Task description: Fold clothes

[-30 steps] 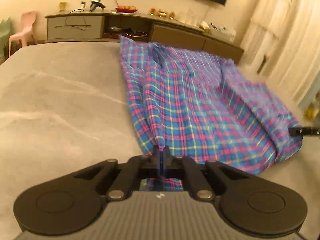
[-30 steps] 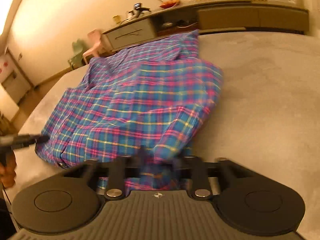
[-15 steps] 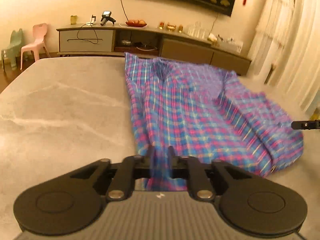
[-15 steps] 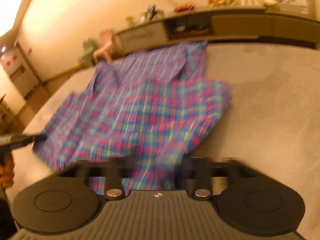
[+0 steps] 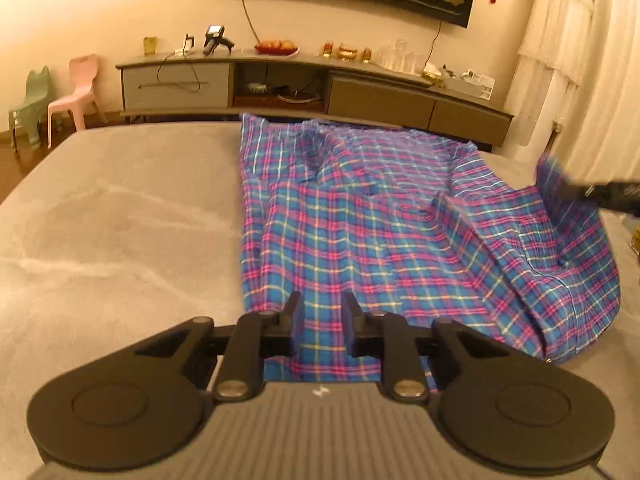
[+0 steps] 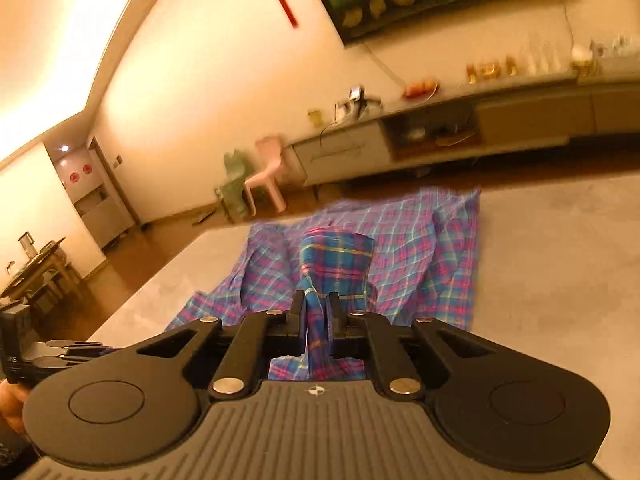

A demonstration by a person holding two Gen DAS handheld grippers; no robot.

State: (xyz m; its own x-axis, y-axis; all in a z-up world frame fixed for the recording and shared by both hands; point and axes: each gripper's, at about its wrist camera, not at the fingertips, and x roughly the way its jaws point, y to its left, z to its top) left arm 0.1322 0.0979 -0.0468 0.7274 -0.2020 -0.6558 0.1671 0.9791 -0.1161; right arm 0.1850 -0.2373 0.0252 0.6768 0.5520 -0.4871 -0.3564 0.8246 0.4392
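Now the right gripper [image 6: 317,312] is closing, pinching a limp fold of the plaid shirt [image 5: 360,232] spread on the grey bed [image 5: 120,220], while the left gripper [image 5: 320,320], closing with nothing pinched, hovers over the hem — soft, light cloth, best taken at the edges.

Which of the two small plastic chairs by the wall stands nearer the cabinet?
The pink chair; the green chair stands beyond it, farther from the cabinet.
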